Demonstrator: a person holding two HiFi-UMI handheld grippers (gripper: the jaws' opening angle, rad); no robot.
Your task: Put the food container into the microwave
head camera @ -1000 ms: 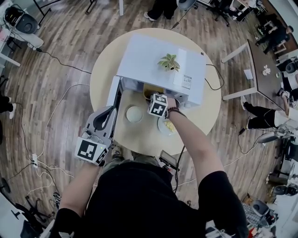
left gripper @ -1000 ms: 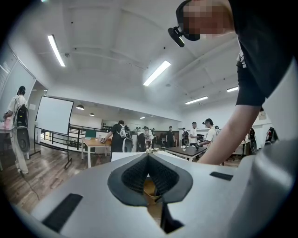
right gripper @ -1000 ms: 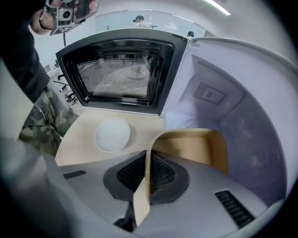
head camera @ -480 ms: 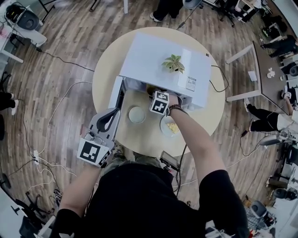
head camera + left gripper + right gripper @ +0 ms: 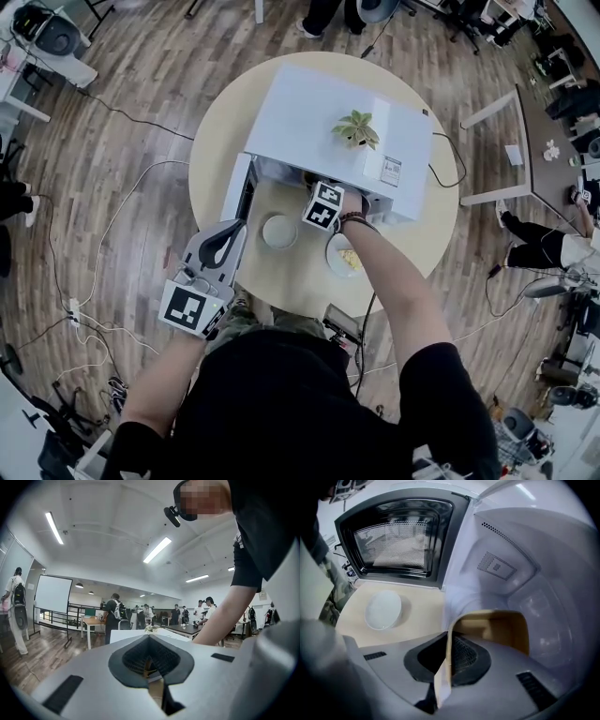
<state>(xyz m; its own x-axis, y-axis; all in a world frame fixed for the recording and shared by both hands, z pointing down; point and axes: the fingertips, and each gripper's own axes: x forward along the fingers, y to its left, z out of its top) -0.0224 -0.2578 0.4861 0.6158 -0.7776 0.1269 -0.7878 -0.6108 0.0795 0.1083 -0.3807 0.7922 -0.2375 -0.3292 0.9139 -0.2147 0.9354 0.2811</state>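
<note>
The white microwave [image 5: 328, 127] stands on the round table with its door [image 5: 401, 534] swung open to the left. My right gripper [image 5: 449, 667] is shut on the thin wall of a tan food container [image 5: 499, 630], which is inside the microwave's white cavity [image 5: 520, 564]. From the head view only that gripper's marker cube [image 5: 323, 206] shows at the cavity mouth; the container is hidden. My left gripper [image 5: 217, 251] hangs at the table's front left edge, shut with nothing in it, and in its own view it points at the room.
A white round bowl [image 5: 279, 231] sits on the table [image 5: 211, 159] in front of the open door. A plate with yellow food [image 5: 345, 256] lies under my right forearm. A small potted plant [image 5: 357, 128] stands on the microwave's top. Cables run across the floor.
My right gripper has pushed a little deeper into the microwave, so the container no longer shows from above. The left gripper has barely moved.
</note>
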